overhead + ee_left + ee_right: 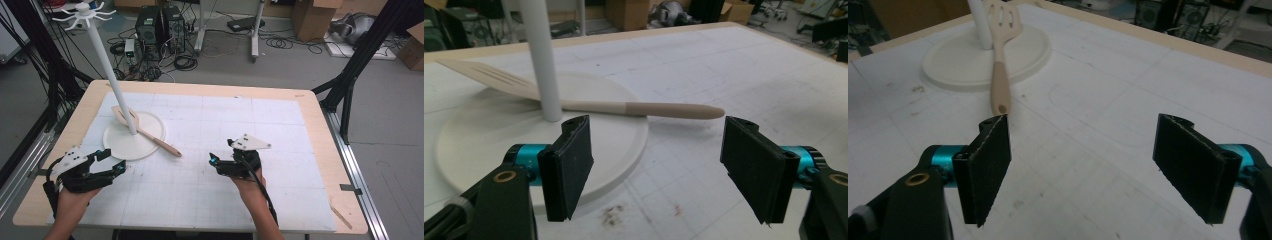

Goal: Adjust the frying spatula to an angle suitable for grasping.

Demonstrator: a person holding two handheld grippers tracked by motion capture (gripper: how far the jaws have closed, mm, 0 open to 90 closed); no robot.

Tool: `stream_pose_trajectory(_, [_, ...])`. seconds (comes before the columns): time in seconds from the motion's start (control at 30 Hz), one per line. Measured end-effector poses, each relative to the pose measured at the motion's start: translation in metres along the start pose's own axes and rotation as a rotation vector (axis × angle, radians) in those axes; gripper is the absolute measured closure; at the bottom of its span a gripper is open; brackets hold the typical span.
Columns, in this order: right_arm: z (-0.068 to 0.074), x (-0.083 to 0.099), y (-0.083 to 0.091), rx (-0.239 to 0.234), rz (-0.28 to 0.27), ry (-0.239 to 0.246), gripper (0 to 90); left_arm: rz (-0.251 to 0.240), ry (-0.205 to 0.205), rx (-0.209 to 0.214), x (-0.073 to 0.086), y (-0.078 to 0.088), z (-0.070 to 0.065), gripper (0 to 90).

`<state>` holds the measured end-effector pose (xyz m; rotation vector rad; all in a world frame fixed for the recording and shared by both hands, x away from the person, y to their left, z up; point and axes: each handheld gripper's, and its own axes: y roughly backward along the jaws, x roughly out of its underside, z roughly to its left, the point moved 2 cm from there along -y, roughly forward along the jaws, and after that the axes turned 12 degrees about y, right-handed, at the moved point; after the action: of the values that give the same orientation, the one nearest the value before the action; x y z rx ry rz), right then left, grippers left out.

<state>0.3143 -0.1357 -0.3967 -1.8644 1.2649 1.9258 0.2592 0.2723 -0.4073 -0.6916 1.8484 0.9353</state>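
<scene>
I see the left gripper (111, 161) at lower left of the high view, jaws spread, holding nothing, just beside the round white base (116, 146). Right gripper (223, 156) sits lower centre, jaws spread too, empty. Wooden spatula (145, 132) lies across the base against the white pole (111, 70), handle tip on the white mat (225, 120).

left gripper (107, 159), right gripper (220, 161), both fingers spread wide
</scene>
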Motion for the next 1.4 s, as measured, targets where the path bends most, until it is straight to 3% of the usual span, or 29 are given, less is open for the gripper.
stream_pose_trajectory(0.2, [0.011,-0.015,-0.048,-0.076,0.029,0.006,21.0,-0.018,0.033,-0.025,0.003,0.011,0.013,29.2])
stream_pose_trajectory(0.23, [0.016,-0.017,-0.065,-0.101,0.059,0.009,21.0,-0.014,0.037,-0.028,0.004,0.011,0.016,29.2])
stream_pose_trajectory(0.3, [0.022,-0.018,-0.082,-0.124,0.09,0.024,21.1,-0.015,0.054,-0.032,0.005,0.013,0.02,29.2])
stream_pose_trajectory(0.37, [0.024,-0.019,-0.089,-0.133,0.099,0.026,21.2,-0.019,0.066,-0.035,0.005,0.014,0.022,29.3])
stream_pose_trajectory(0.4, [0.031,-0.022,-0.106,-0.16,0.126,0.033,22.1,-0.021,0.069,-0.039,0.005,0.015,0.024,29.6])
stream_pose_trajectory(0.47, [0.034,-0.023,-0.114,-0.168,0.142,0.042,23.0,-0.025,0.08,-0.037,0.005,0.016,0.025,29.6])
stream_pose_trajectory(0.5, [0.039,-0.024,-0.129,-0.18,0.175,0.059,26.2,-0.024,0.079,-0.036,0.005,0.016,0.025,30.1])
stream_pose_trajectory(0.57, [0.041,-0.025,-0.133,-0.189,0.181,0.064,28.1,-0.025,0.08,-0.034,0.006,0.016,0.025,30.2])
stream_pose_trajectory(0.63, [0.048,-0.024,-0.149,-0.22,0.206,0.079,37.2,-0.026,0.078,-0.033,0.005,0.017,0.025,30.4])
stream_pose_trajectory(0.77, [0.049,-0.021,-0.155,-0.223,0.224,0.07,41.6,-0.029,0.084,-0.032,0.006,0.017,0.025,30.6])
stream_pose_trajectory(0.87, [0.046,-0.018,-0.159,-0.247,0.23,0.053,53.5,-0.029,0.083,-0.031,0.006,0.018,0.026,30.7])
stream_pose_trajectory(0.93, [0.047,-0.017,-0.16,-0.251,0.234,0.054,55.9,-0.028,0.084,-0.031,0.006,0.017,0.025,30.8])
stream_pose_trajectory(0.97, [0.047,-0.016,-0.161,-0.275,0.234,0.048,62.8,-0.025,0.081,-0.03,0.006,0.017,0.025,30.9])
stream_pose_trajectory(1.07, [0.049,-0.017,-0.161,-0.278,0.232,0.063,67.0,-0.022,0.079,-0.03,0.006,0.017,0.025,31.0])
stream_pose_trajectory(1.2, [0.049,-0.017,-0.16,-0.259,0.22,0.062,67.5,-0.019,0.069,-0.032,0.006,0.016,0.023,31.5])
stream_pose_trajectory(1.3, [0.049,-0.024,-0.156,-0.209,0.171,0.062,67.7,-0.018,0.065,-0.033,0.006,0.017,0.023,31.5])
stream_pose_trajectory(1.4, [0.046,-0.027,-0.153,-0.162,0.171,0.087,67.7,-0.019,0.068,-0.031,0.006,0.017,0.022,31.5])
